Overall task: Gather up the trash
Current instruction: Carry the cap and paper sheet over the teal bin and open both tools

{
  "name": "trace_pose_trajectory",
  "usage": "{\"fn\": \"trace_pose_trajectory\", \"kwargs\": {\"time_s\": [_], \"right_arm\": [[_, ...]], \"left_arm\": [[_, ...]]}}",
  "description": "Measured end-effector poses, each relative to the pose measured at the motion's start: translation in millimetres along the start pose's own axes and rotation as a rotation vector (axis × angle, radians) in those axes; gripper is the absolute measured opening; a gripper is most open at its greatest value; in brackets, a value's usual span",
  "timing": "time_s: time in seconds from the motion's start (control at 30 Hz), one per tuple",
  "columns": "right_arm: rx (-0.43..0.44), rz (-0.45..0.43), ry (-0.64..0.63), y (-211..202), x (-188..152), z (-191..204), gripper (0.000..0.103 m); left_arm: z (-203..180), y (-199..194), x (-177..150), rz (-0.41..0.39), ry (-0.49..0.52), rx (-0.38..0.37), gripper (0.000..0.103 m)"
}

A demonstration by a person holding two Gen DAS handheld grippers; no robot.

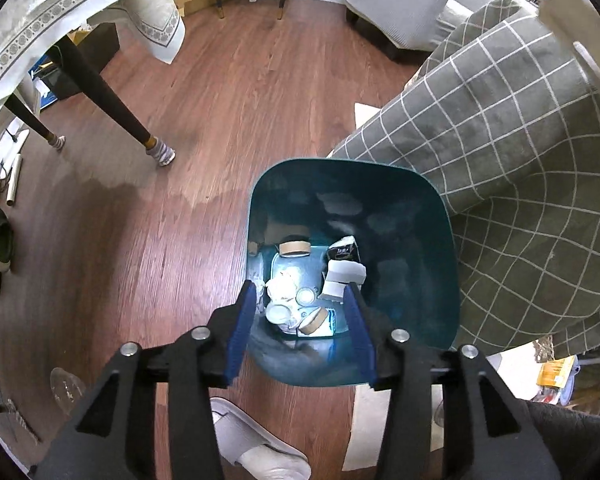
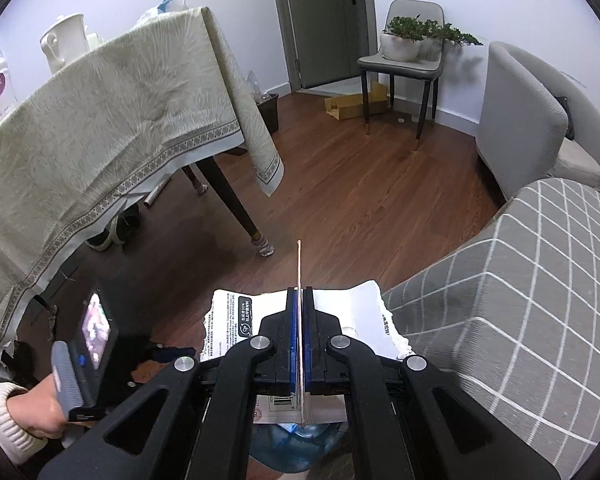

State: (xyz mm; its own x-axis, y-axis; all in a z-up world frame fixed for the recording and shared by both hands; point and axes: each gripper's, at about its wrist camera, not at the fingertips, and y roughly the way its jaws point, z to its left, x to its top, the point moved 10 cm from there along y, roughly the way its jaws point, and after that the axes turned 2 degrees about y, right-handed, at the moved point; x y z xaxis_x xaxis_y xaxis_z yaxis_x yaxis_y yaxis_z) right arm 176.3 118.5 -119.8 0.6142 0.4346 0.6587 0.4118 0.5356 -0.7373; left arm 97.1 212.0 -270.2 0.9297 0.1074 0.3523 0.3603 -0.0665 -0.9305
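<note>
A teal trash bin (image 1: pixel 412 240) stands on the wooden floor, seen from above in the left wrist view. Inside lie a brown tape roll (image 1: pixel 294 248), a black and white carton (image 1: pixel 342 252), crumpled tissue (image 1: pixel 282 286) and small lids. My left gripper (image 1: pixel 300 286) hangs over the bin's mouth, open, with nothing between its blue pads. In the right wrist view my right gripper (image 2: pixel 300 290) is shut on a thin wooden stick (image 2: pixel 299 264) that pokes out forward past the fingertips.
A grey checked cover (image 1: pixel 520 160) drapes over furniture right beside the bin. A table with a cream cloth (image 2: pixel 100 128) and dark legs (image 1: pixel 112 108) stands to the left. Printed white paper (image 2: pixel 236 320) and slippers (image 1: pixel 256 452) lie on the floor. A hand (image 2: pixel 40 412) holds the other gripper.
</note>
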Motion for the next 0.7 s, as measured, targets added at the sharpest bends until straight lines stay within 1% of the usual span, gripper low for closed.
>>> {"fn": "trace_pose_trajectory", "kwargs": {"time_s": [0.03, 0.17, 0.2, 0.3, 0.4, 0.53, 0.7], "right_arm": [[-0.003, 0.008, -0.003, 3.7, -1.2, 1.7, 0.002], [-0.012, 0.048, -0.01, 19.6, -8.9, 3.6, 0.002], [-0.015, 0.059, -0.01, 23.9, -11.1, 4.1, 0.002], [-0.022, 0.096, -0.014, 38.8, -19.9, 7.0, 0.002], [-0.027, 0.128, -0.018, 50.8, -28.2, 10.0, 0.002], [-0.019, 0.185, -0.033, 69.2, -42.3, 14.7, 0.002], [-0.036, 0.236, -0.055, 85.6, -58.1, 16.3, 0.002]], "left_arm": [[0.8, -4.1, 1.1, -0.013, 0.001, -0.007, 0.055], [3.5, -18.7, 8.9, -0.061, -0.001, -0.015, 0.062], [4.3, -22.1, 10.6, -0.073, -0.002, -0.011, 0.065], [8.3, -40.0, 20.3, -0.138, -0.004, 0.013, 0.068], [7.7, -60.5, 30.8, -0.212, -0.014, -0.006, 0.073], [6.5, -85.8, 41.4, -0.286, -0.026, -0.021, 0.075], [7.2, -111.7, 51.4, -0.364, -0.009, 0.023, 0.075]]}}
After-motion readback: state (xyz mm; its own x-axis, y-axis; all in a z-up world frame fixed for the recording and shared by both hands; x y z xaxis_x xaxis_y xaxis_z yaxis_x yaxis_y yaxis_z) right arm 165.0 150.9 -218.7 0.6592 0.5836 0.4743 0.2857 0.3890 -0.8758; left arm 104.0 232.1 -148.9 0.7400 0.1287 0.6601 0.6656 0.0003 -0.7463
